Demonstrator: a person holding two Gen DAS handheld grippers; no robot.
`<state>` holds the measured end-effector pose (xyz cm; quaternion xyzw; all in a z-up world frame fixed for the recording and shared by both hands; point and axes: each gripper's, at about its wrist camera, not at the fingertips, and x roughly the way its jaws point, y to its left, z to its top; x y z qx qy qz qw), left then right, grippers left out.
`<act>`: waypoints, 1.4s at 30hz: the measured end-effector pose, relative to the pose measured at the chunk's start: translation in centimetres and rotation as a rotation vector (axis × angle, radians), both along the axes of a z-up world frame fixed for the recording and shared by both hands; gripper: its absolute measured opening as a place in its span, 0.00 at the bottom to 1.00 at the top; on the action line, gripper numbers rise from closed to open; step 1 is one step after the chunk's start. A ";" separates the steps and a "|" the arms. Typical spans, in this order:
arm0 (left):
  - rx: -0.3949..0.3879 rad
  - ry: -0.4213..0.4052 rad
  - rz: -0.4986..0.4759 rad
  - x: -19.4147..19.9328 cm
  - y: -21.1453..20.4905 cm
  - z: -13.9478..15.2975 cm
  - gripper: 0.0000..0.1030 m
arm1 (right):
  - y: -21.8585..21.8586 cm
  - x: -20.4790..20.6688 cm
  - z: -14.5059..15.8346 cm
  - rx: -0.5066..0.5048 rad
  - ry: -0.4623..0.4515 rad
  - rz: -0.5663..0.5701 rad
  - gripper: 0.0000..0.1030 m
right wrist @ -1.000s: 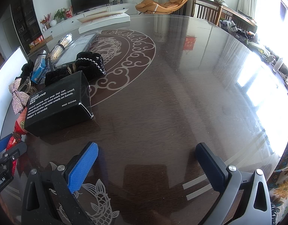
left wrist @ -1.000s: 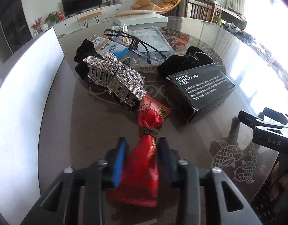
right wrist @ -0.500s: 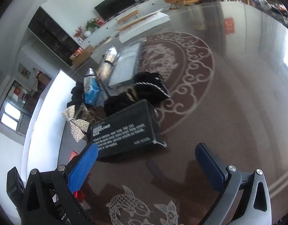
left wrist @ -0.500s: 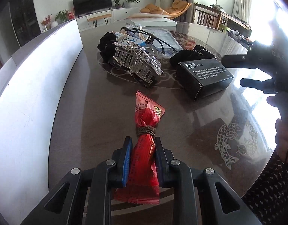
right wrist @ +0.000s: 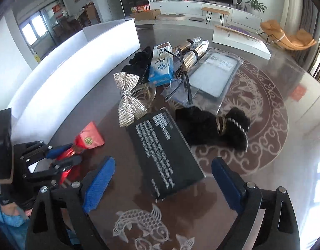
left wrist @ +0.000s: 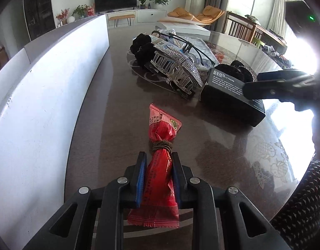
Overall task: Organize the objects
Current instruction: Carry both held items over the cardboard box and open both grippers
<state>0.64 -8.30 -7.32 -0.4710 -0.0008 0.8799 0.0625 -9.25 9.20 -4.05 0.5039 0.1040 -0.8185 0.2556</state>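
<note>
A red snack packet (left wrist: 162,128), tied at its middle with a brown band, lies on the dark glass table (left wrist: 222,145). My left gripper (left wrist: 158,166) is shut on its near half; it also shows in the right wrist view as the left gripper (right wrist: 63,159). My right gripper (right wrist: 162,166) hangs above the near end of a black box (right wrist: 164,152) with white lettering. Its jaws are closing, the box lies between and below the blue pads (right wrist: 99,179), and neither pad touches it. From the left wrist the right gripper (left wrist: 251,82) reaches in over the black box (left wrist: 226,95).
Behind the box lie a rhinestone bow hair claw (right wrist: 130,95), black fuzzy scrunchies (right wrist: 222,129), a blue-white carton (right wrist: 162,66), a black headband (right wrist: 184,77) and a bagged phone case (right wrist: 214,75). A long white box wall (left wrist: 45,87) runs along the table's left side.
My left gripper has drawn the red packet back, away from the hair claw. The right gripper has swung left and rolled, and now hangs over the black box instead of bare table.
</note>
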 end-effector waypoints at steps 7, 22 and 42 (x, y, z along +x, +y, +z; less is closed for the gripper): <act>0.134 0.003 0.017 1.0 -1.7 1.4 0.18 | -1.0 -2.6 -3.1 0.055 -0.204 -0.047 0.58; 0.176 0.256 0.216 5.4 -13.5 14.5 0.18 | -7.9 2.4 12.2 -0.432 -0.157 0.013 0.58; 0.190 0.182 0.041 5.6 -4.4 12.0 0.98 | -2.8 7.2 7.3 -0.127 0.174 -0.383 1.00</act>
